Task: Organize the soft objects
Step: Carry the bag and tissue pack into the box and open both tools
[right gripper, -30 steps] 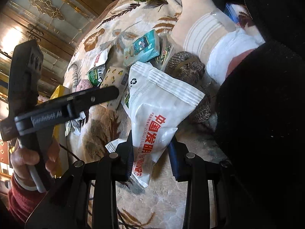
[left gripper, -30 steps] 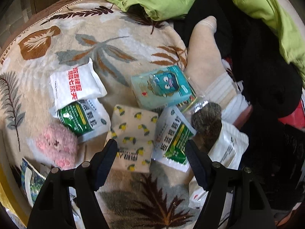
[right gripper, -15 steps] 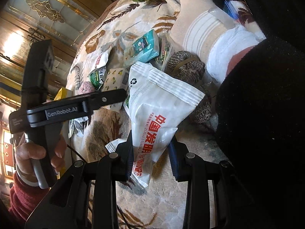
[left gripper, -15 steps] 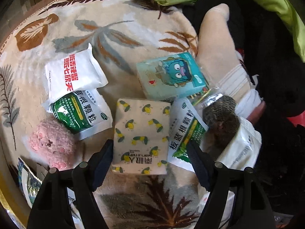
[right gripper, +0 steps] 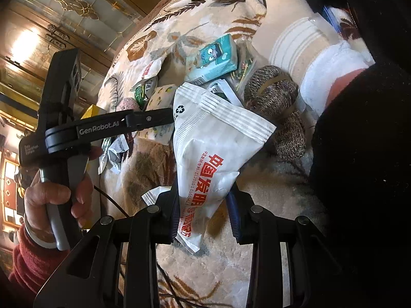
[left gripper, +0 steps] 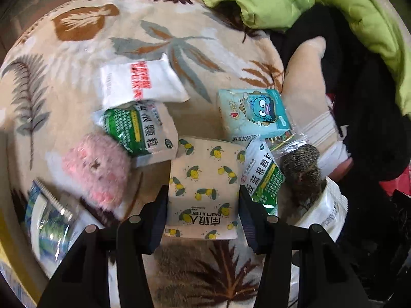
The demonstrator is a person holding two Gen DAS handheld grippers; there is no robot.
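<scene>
My left gripper [left gripper: 203, 213] is open, its fingers on either side of a cream tissue pack with lemon print [left gripper: 205, 184] lying on the leaf-patterned blanket [left gripper: 154, 38]. I cannot tell whether the pads touch it. My right gripper [right gripper: 204, 200] is shut on a white packet with red Chinese text [right gripper: 208, 154], held above the blanket. The left gripper [right gripper: 154, 119] also shows in the right wrist view, over the lemon pack [right gripper: 160, 97].
Around the lemon pack lie a teal cartoon tissue pack [left gripper: 254, 113], two green-and-white sachets [left gripper: 143, 131] [left gripper: 262, 177], a white red-lettered packet [left gripper: 138, 82], a pink plush [left gripper: 97, 172] and a brown knitted roll [left gripper: 303, 169]. Green and black clothing [left gripper: 359, 102] is piled at right.
My left gripper has moved forward so its open fingers now flank the lemon tissue pack. My right gripper has kept hold of the white packet, almost still.
</scene>
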